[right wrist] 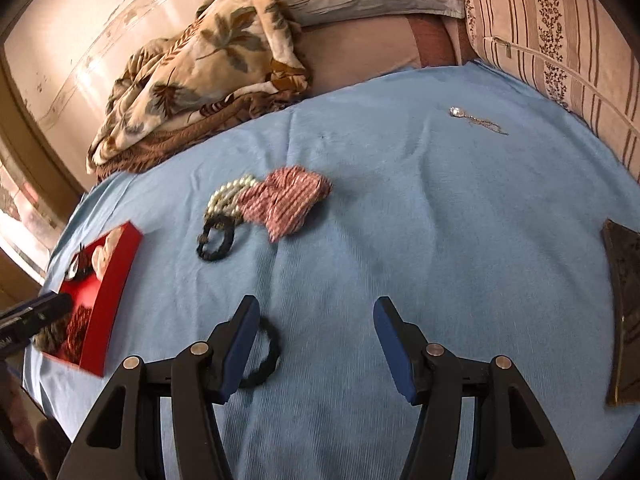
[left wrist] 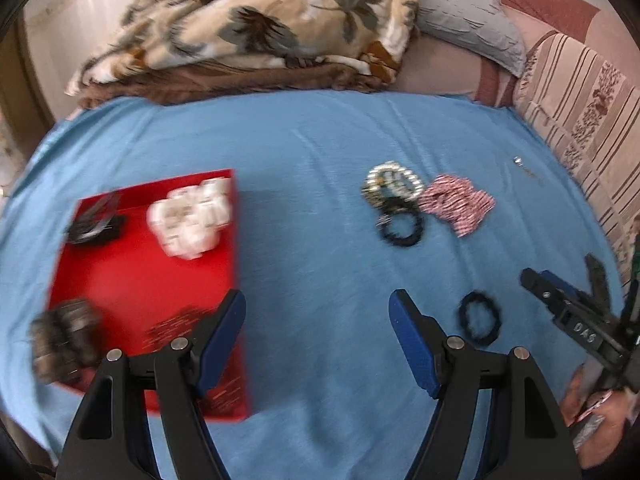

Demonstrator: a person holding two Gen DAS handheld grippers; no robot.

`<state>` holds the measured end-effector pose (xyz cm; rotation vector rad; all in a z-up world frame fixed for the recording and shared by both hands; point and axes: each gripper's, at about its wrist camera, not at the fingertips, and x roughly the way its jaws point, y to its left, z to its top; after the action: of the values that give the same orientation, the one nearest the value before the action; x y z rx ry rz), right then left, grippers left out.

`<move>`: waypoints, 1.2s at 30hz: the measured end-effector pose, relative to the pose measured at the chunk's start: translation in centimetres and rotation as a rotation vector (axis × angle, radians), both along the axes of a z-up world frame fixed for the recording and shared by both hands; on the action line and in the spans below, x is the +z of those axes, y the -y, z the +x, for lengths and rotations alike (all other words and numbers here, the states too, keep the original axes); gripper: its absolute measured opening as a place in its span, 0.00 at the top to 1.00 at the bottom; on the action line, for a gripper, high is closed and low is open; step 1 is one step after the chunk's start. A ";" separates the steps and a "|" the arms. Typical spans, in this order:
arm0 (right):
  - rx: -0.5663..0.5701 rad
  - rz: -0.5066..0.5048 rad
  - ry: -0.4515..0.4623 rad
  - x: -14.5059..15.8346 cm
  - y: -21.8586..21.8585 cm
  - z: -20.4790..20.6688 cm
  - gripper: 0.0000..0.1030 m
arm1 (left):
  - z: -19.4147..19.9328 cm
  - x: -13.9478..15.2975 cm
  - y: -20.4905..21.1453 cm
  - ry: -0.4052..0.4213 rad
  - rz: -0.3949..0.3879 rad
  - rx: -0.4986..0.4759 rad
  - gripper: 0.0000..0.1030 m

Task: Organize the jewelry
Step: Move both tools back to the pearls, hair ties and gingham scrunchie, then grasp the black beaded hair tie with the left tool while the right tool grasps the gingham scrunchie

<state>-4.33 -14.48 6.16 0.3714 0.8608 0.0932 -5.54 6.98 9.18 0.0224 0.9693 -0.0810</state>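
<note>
A red tray (left wrist: 132,276) lies on the blue sheet at the left, holding a white bead bracelet (left wrist: 188,216), a black clip (left wrist: 94,224), a dark furry piece (left wrist: 62,340) and thin pins. On the sheet lie a pearl bracelet (left wrist: 394,182), a pink striped scrunchie (left wrist: 456,202), a black hair tie (left wrist: 400,228) and a second black hair tie (left wrist: 480,318). My left gripper (left wrist: 318,300) is open and empty, over the sheet by the tray's right edge. My right gripper (right wrist: 316,306) is open and empty, its left finger over the second hair tie (right wrist: 264,356). A silver pendant chain (right wrist: 476,118) lies far right.
A leaf-print blanket (left wrist: 256,20) and a grey pillow (left wrist: 464,16) lie at the back. Striped cushions (left wrist: 580,120) line the right. A dark flat pouch (right wrist: 624,312) lies at the sheet's right edge. The red tray shows at the left in the right wrist view (right wrist: 112,292).
</note>
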 end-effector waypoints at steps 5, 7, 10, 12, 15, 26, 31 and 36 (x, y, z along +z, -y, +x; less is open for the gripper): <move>-0.006 0.044 0.025 0.0 0.8 3.3 0.38 | 4.4 -1.9 2.4 -0.021 -0.086 -0.053 0.33; -0.011 0.055 0.025 -0.1 0.9 4.5 0.38 | 6.1 -2.8 3.2 -0.044 -0.108 -0.065 0.37; -0.007 0.064 0.018 -0.5 0.8 6.6 0.38 | 8.6 -4.5 4.2 -0.079 -0.137 -0.079 0.41; -0.003 0.062 0.009 -0.8 0.7 7.8 0.38 | 9.8 -5.5 4.7 -0.103 -0.138 -0.083 0.45; 0.007 0.068 -0.010 -1.6 0.5 9.3 0.38 | 11.1 -6.9 5.3 -0.133 -0.141 -0.095 0.49; 0.055 0.060 -0.032 -2.6 -1.5 10.7 0.91 | 11.1 -7.5 6.8 -0.129 -0.121 -0.137 0.87; 0.059 0.036 0.008 -0.6 -2.1 8.8 0.92 | 8.7 -4.8 6.3 -0.092 -0.177 -0.149 0.88; 0.062 0.041 0.037 1.7 -2.6 6.4 0.92 | 5.2 -1.5 4.9 -0.049 -0.233 -0.159 0.87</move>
<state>2.05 -11.90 7.86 0.3807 0.8349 0.1745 -0.33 2.05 7.67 -0.1180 1.0013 -0.3420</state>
